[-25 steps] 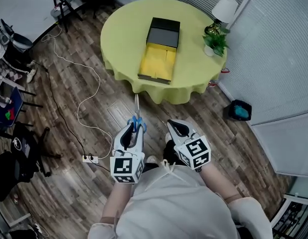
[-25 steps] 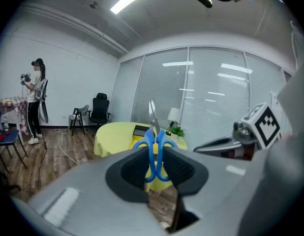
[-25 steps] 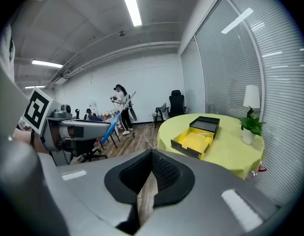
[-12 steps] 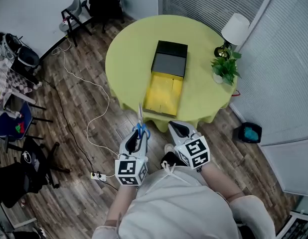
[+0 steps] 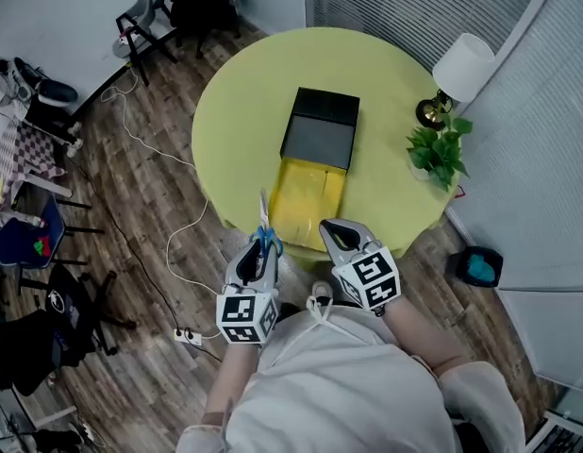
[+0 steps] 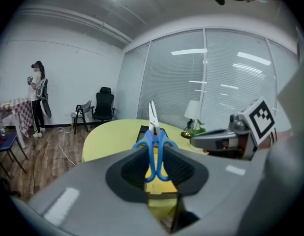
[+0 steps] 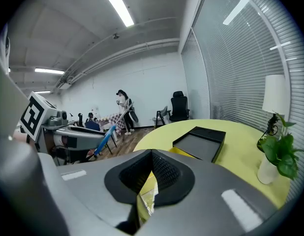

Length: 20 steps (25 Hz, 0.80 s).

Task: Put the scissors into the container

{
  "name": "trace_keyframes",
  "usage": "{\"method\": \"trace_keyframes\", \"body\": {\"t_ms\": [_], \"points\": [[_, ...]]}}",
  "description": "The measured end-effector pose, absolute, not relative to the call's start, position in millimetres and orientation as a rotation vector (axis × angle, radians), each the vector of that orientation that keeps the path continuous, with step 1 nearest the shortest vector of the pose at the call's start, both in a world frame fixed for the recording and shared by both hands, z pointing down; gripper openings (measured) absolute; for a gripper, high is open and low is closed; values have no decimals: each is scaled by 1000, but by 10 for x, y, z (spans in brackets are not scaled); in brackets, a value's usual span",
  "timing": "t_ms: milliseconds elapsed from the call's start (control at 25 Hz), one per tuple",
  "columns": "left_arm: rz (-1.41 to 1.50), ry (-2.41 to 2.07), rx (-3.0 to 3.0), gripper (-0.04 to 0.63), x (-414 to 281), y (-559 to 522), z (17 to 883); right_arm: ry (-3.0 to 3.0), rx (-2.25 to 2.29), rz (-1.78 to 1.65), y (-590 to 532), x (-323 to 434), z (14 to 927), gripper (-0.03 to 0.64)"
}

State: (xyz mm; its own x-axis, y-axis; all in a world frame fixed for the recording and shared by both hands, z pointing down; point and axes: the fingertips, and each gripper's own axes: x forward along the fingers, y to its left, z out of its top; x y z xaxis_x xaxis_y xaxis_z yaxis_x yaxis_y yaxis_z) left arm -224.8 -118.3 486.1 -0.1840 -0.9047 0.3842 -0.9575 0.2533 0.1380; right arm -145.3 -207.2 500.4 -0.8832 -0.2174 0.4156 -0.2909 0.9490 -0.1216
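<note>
**Scissors held, table edge reached**

My left gripper [image 5: 256,250] is clamped on the blue handles of the scissors [image 5: 262,217], whose blades point straight ahead past the jaw tips. Just beside it, my right gripper [image 5: 337,233] has its jaws drawn together, with nothing between them. The blades show against the near edge of the round yellow table [image 5: 240,102], near the container [image 5: 319,130], a black box with a yellow tray [image 5: 308,201]. A second ago the table lay well ahead; now both grippers reach its edge. Square marker patterns on the cubes are the only print I can make out
</note>
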Motion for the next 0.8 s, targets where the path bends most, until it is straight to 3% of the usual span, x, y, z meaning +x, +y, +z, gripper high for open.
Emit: {"method": "trace_keyframes", "body": {"t_ms": [800], "points": [[401, -1641, 2039, 94, -2652, -2102, 5276, -2507, 967, 519, -2571, -1447, 5278, 0]]}}
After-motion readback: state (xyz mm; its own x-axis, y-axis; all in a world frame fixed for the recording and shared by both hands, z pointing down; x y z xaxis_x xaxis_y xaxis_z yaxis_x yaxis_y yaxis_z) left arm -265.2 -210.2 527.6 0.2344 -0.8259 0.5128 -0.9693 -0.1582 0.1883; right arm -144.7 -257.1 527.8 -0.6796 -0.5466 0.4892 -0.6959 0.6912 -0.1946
